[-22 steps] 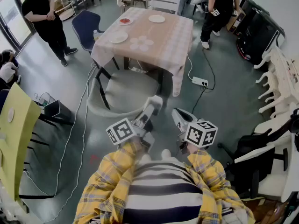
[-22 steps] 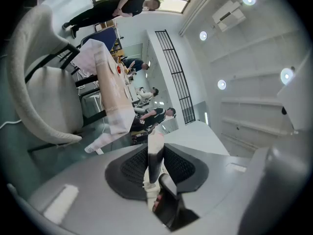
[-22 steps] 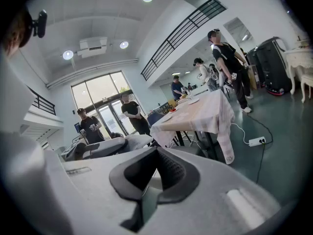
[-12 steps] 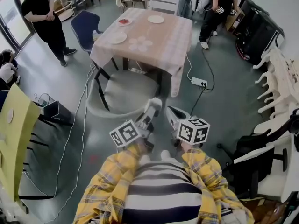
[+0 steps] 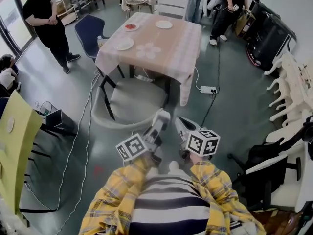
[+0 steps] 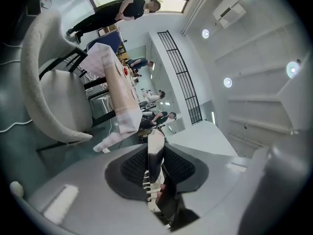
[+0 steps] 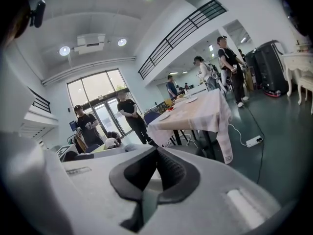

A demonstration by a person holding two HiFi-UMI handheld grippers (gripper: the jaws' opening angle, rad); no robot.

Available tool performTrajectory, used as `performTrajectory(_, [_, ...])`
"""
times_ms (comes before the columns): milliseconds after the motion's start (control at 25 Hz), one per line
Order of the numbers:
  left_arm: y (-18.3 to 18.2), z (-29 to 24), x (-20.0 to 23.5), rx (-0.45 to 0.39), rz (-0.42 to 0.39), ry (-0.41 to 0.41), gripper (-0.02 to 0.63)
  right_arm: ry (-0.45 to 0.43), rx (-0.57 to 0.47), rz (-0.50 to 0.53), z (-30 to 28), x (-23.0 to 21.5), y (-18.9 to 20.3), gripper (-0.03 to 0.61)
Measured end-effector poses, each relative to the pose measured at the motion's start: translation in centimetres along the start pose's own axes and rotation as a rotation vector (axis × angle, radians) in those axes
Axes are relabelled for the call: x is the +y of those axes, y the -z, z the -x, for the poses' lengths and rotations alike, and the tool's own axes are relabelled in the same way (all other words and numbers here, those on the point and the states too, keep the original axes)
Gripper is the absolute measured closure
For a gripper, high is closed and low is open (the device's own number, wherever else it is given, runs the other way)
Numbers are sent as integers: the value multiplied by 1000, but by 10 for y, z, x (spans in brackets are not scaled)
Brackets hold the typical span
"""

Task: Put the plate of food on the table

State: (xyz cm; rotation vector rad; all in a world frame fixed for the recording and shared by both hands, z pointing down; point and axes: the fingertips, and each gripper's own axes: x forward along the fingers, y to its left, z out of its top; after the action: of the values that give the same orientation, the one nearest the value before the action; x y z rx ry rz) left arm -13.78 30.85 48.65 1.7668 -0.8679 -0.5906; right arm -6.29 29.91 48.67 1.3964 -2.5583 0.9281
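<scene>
Room: a hall with a glossy grey-green floor (image 5: 234, 106). Cables trail across it, and a power strip (image 5: 209, 89) lies at 2 o'clock from the grippers.
Table (image 5: 166, 53): square, under a pale checked cloth that hangs over the edges. It stands at 12 o'clock from the grippers, well apart.
On the table: a plate with red food (image 5: 130, 27) near the far left corner. Two bare white plates lie there too, one far (image 5: 164, 24) and one near (image 5: 123, 44).
Chairs: a rounded grey padded chair (image 5: 132, 99) stands between the grippers and the table. A blue chair (image 5: 90, 27) stands at the table's 9 o'clock.
Bystander: a person in black (image 5: 46, 18) at 10 o'clock.
Left gripper (image 6: 154, 160): rolled on its side, with ribbed black pads clamped on a thin white plate (image 6: 155, 140). The plate is seen edge-on, its rim poking past the pads, with a speck of red beside it.
Right gripper (image 7: 155, 160): pads together with nothing between them, just beside the left at its 3 o'clock.
Held plate: short of the table, on the near side of the grey chair.
</scene>
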Motion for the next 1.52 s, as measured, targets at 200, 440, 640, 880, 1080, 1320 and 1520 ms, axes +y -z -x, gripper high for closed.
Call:
performTrajectory(200, [-4, -6, 7, 21, 11, 12, 518, 28, 15, 6, 0, -3, 4, 581])
performTrajectory(440, [-7, -30, 5, 26, 16, 23, 518, 71, -4, -7, 7, -30, -10, 581])
performTrajectory(640, [-17, -58, 8, 9, -6, 0, 518, 67, -23, -24, -5, -63, -34, 581])
performTrajectory(880, [-32, -117, 9, -39, -24, -22, 518, 34, -10, -30, -27, -110, -69, 581])
performTrajectory(1080, [-46, -172, 4, -82, -37, -24, 518, 2, 4, -25, -47, -151, -104, 581])
performTrajectory(1320, [-59, -224, -2, -149, -46, -28, 518, -36, 16, 24, -64, -187, -144, 581])
performTrajectory(1520, [-64, -255, -7, -177, -48, -30, 518, -55, 13, 37, -73, -213, -173, 581])
